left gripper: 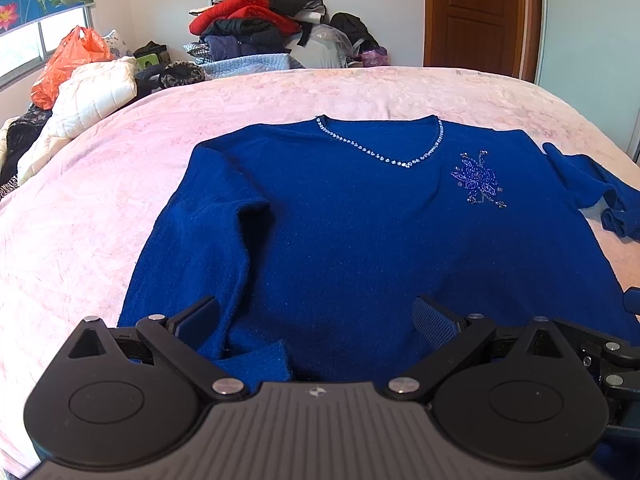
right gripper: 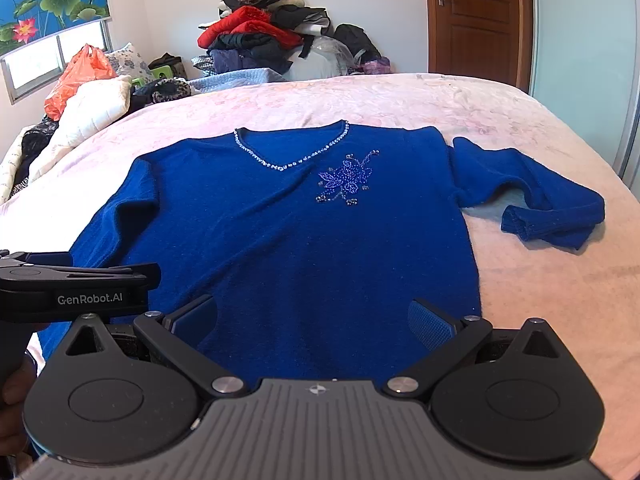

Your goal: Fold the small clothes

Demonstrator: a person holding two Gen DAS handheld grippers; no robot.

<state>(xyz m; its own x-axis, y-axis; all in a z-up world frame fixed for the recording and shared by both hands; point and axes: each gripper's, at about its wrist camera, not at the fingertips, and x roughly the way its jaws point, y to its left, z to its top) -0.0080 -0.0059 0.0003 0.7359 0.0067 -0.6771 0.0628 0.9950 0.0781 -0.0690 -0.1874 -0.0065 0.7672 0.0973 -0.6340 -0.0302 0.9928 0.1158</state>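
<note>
A royal-blue knitted sweater (left gripper: 340,220) (right gripper: 288,232) lies face up on the pink bed cover, with a beaded V-neck and a beaded flower (right gripper: 346,178) on the chest. Its left sleeve (left gripper: 240,264) is folded in over the body, cuff near the hem. Its right sleeve (right gripper: 532,196) lies out on the cover, bent back on itself. My left gripper (left gripper: 316,320) hovers open over the hem at the folded sleeve's cuff. My right gripper (right gripper: 314,320) hovers open over the hem's right part. Nothing sits between either pair of fingers. The left gripper's body (right gripper: 80,284) shows at the right wrist view's left edge.
The pink bed cover (left gripper: 80,208) (right gripper: 540,280) spreads around the sweater. A heap of clothes (left gripper: 256,28) stands against the far wall. A white quilted jacket (left gripper: 92,100) and an orange plastic bag (left gripper: 68,64) lie at the far left. A brown door (left gripper: 476,12) is at the far right.
</note>
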